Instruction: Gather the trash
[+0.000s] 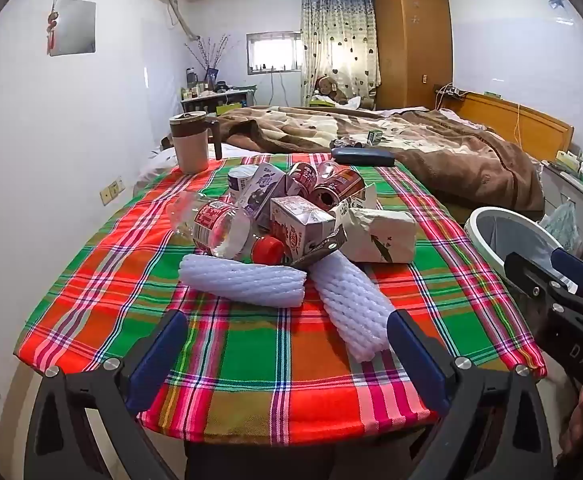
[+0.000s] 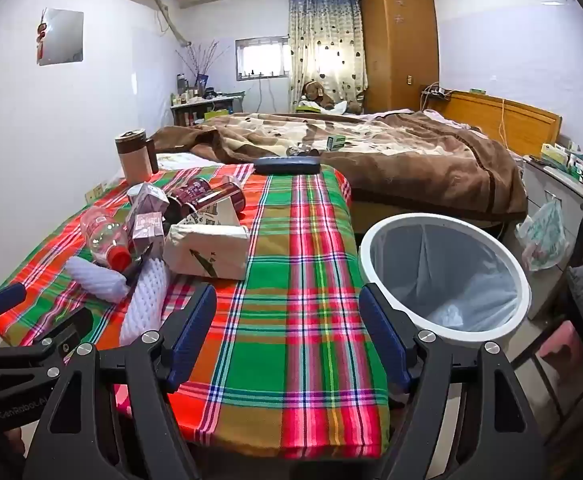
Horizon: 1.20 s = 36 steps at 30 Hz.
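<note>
Starting out: both grippers, left gripper [image 1: 287, 344] and right gripper [image 2: 287, 332], spread wide, empty. Trash pile [image 1: 287, 216] mid-table; bin [image 2: 443, 276] off the right edge. Take nearest foam sleeve [image 1: 351, 304] first, pinching across its width.

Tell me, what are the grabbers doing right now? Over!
Left gripper and right gripper open, empty. Trash pile untouched on table. Bin clear.

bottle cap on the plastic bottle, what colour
Red; the bottle cap shows best in the left wrist view.
</note>
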### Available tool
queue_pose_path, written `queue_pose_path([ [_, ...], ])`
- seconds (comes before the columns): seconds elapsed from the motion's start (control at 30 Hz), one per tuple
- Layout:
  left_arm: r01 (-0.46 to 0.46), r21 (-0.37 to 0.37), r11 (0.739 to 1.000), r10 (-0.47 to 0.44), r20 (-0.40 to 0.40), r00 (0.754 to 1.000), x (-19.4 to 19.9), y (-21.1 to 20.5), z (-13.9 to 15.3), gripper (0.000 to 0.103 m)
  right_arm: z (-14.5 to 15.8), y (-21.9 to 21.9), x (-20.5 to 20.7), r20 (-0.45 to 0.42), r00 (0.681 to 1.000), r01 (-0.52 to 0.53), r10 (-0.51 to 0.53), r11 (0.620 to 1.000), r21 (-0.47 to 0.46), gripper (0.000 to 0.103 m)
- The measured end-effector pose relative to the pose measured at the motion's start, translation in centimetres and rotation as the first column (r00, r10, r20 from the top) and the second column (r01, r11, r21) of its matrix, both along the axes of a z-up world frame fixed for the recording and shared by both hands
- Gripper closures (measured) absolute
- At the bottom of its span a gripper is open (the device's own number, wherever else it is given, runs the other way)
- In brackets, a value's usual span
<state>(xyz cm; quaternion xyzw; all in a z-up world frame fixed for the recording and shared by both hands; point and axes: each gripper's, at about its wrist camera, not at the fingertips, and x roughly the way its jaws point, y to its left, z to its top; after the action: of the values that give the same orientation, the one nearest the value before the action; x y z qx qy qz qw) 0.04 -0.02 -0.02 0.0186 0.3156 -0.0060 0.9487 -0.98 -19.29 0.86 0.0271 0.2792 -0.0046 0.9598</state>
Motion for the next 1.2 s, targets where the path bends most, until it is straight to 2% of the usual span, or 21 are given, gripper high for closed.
queue_pose_path([
  [1.2, -0.014, -0.008, 1.0, 0.014, 0.005, 1.0, -0.36, 0.49, 0.24, 0.002, -0.02, 0.35, -0.17, 0.0, 1.0, 0.001, -0.001, 1.0, -0.006, 0.028],
])
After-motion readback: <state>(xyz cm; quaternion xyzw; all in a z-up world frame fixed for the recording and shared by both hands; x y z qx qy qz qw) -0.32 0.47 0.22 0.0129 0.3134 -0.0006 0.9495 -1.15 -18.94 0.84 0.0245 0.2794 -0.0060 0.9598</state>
